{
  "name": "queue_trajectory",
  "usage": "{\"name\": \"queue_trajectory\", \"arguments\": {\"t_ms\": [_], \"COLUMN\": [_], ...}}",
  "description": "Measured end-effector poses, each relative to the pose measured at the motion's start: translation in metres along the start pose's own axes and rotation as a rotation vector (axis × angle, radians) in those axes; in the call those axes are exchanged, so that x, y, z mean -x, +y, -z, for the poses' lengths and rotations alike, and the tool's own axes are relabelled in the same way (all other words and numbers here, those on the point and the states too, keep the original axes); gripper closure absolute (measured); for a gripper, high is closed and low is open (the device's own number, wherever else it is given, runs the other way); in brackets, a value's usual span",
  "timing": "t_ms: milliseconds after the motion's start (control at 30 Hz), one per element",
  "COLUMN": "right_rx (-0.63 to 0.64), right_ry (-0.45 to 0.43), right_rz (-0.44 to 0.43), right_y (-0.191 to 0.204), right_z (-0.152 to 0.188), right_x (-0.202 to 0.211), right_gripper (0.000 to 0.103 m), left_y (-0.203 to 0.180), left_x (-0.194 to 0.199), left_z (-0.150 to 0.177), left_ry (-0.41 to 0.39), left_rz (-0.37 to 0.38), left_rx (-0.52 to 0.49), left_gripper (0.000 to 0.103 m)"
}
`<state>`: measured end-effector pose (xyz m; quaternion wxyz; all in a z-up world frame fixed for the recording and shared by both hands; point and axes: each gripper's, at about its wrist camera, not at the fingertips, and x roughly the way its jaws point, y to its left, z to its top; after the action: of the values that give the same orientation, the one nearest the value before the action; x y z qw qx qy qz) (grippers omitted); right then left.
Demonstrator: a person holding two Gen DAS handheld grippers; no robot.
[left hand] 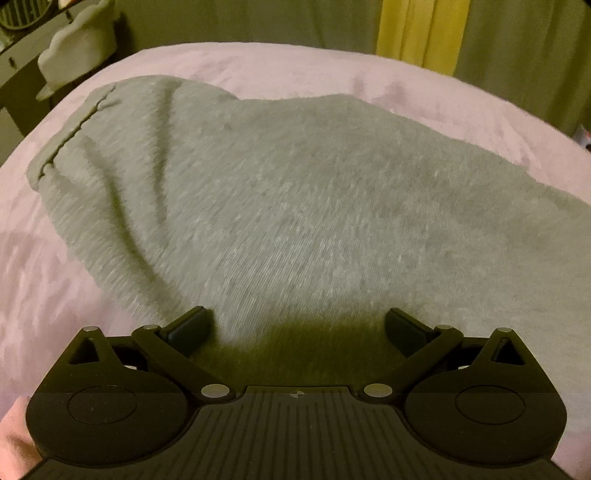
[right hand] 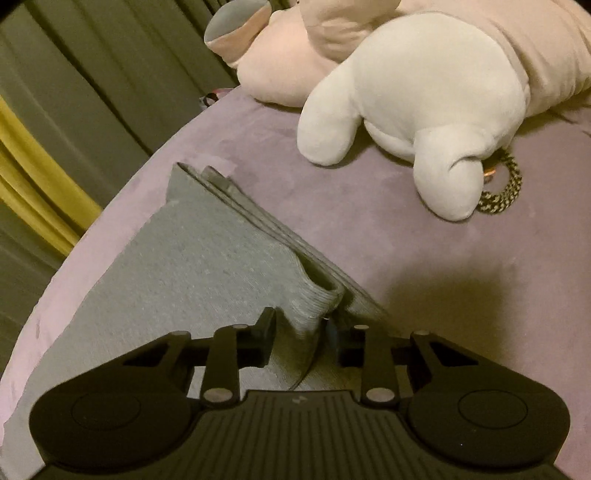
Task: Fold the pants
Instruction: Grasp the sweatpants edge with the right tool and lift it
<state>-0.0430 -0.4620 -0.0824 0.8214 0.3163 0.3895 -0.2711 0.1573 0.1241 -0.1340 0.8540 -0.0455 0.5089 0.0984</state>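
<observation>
Item one, right gripper [right hand: 301,336]: black two-finger tool, angled down at the near edge of the pants [right hand: 207,266]. Jaws stood narrowed, with a raised ridge of grey fabric between them; the right-hand pad appeared to touch the cloth, the left pad seemed a little apart, so a firm pinch could not be confirmed.

Item two, left gripper [left hand: 297,328]: same pattern, jaws spread wide, holding nothing, hovering low over the grey cloth.

Item three, pants: grey knit, lying on the pinkish-purple bed cover [right hand: 424,266]. The left wrist view showed a broad, creased expanse ending in a ribbed cuff [left hand: 70,136] at far left. The right wrist view showed stacked layers along one edge, suggesting a fold already made; that was a judgement.

Item four, bystanders: white plush toy [right hand: 413,99] and pink plush toy [right hand: 288,62] at the head of the bed, a braided ring [right hand: 502,184] beside the white one, all well apart from the pants. Curtains [left hand: 417,33] hung behind.

Handling note: the step in hand looked to be gathering the edge for the next fold. Both pads would need to close squarely on all layers before lifting; the left tool should take a matching hold so the cloth travels level and the creases are drawn out.
</observation>
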Motion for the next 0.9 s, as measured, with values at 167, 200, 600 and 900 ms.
{"name": "queue_trajectory", "arguments": {"t_ms": [167, 200, 600, 900], "right_rx": [0.011, 0.021, -0.198, -0.075], "right_ry": [0.044, 0.035, -0.211, -0.078], "right_rz": [-0.013, -0.023, -0.320, -0.033], "right_y": [-0.005, -0.003, -0.023, -0.025], "right_z": [0.002, 0.001, -0.011, 0.018], "right_x": [-0.018, -0.018, 0.063, 0.005], "right_gripper": [0.079, 0.096, 0.097, 0.096], "left_y": [0.006, 0.006, 0.021, 0.024], "left_x": [0.002, 0.001, 0.009, 0.004], "left_z": [0.000, 0.000, 0.003, 0.004], "left_ry": [-0.016, -0.011, -0.016, -0.006], "left_rz": [0.022, 0.020, 0.069, 0.074], "left_rx": [0.039, 0.042, 0.110, 0.117], "left_gripper": [0.000, 0.000, 0.000, 0.000]}}
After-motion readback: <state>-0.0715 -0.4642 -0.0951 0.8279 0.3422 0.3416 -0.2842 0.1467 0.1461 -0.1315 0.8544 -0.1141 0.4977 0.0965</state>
